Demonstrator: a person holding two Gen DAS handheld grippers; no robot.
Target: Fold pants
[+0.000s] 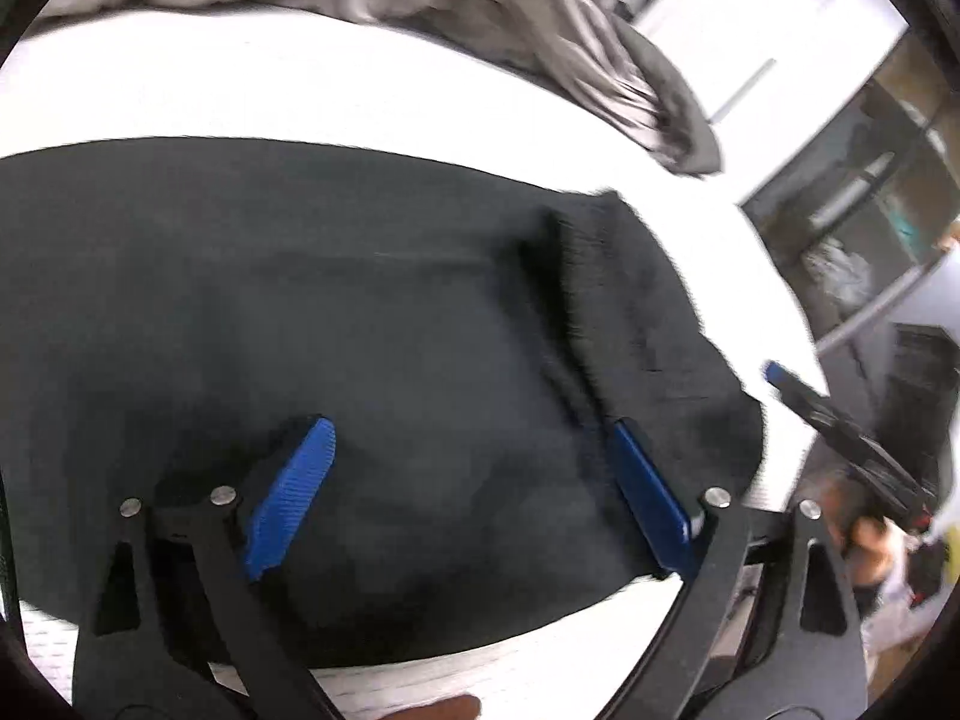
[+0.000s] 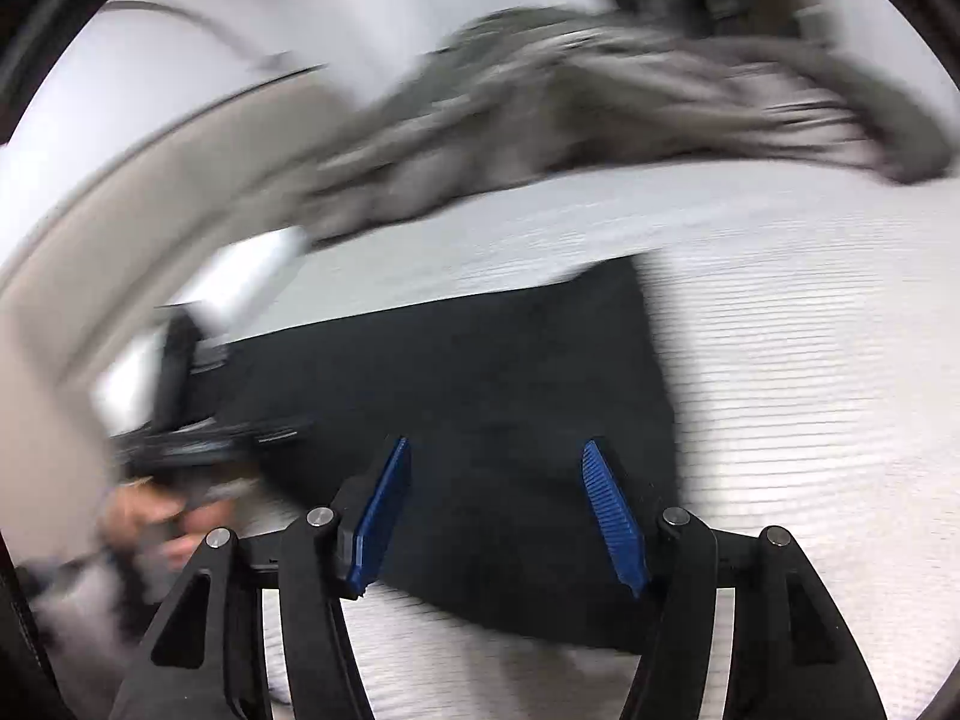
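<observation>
Both the left gripper [image 1: 471, 495] and right gripper [image 2: 498, 510] hover open above the soft, limp pants [image 1: 360, 330], probably best pinched at an edge.

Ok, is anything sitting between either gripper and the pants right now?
Nothing visible. The left gripper and right gripper both hang open directly over the black pants. The grey blanket lies bunched beyond them on the white mattress.

rumpled grey blanket [image 1: 540, 30] on a white ribbed mattress [image 2: 810, 360]; dark shelving [image 1: 870, 198] beyond the bed
</observation>
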